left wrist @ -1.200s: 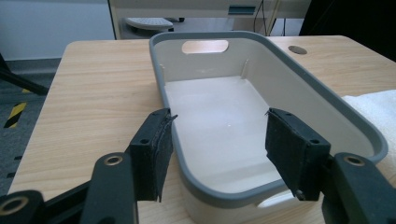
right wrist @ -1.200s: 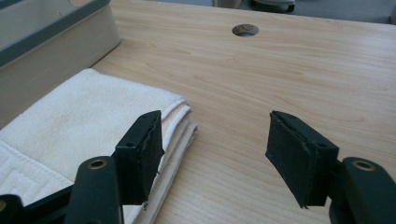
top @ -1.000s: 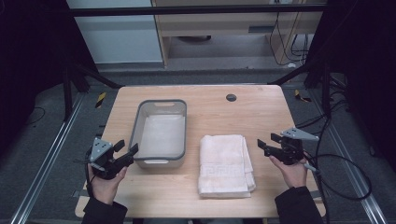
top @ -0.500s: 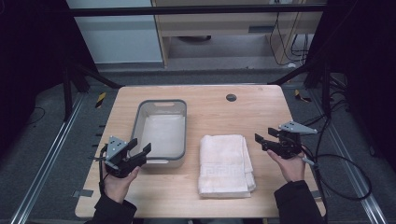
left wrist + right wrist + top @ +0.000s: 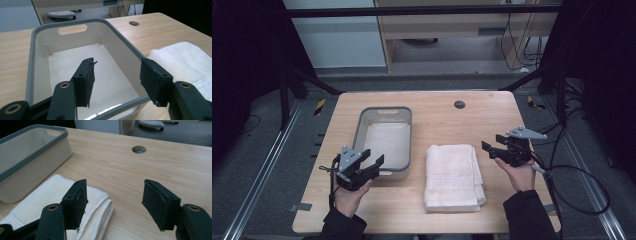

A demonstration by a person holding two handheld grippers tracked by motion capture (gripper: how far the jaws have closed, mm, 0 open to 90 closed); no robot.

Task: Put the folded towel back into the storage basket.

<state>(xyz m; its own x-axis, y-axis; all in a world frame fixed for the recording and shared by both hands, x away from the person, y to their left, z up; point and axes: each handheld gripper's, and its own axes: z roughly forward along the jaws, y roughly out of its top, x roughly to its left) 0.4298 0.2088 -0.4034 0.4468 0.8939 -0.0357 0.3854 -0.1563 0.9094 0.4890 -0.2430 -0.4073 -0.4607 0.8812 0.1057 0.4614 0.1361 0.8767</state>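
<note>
A grey-rimmed white bin [image 5: 384, 114] stands left of centre on the wooden table, with nothing inside. A folded white towel [image 5: 453, 176] lies to its right. My left gripper [image 5: 373, 157] is at the bin's near end. In the left gripper view [image 5: 117, 67] one jaw hangs over the bin's [image 5: 75, 22] inside and the other outside its right wall. The jaws have just been closing a little, and their pads touch nothing. My right gripper [image 5: 493, 142] is held open just right of the towel. In the right gripper view [image 5: 116, 187] its left jaw hangs over the towel's [image 5: 50, 195] corner.
A round cable hole [image 5: 459, 104] sits near the table's far edge. Bare wood [image 5: 512, 115] stretches right of the towel and beyond it. A black cable [image 5: 572, 185] trails off the table's right side. The towel [image 5: 185, 60] lies close to the bin's right wall.
My left hand has moved right along the table's near side, to the bin's near end, and its jaws stand a little narrower. The right gripper has hardly moved.
</note>
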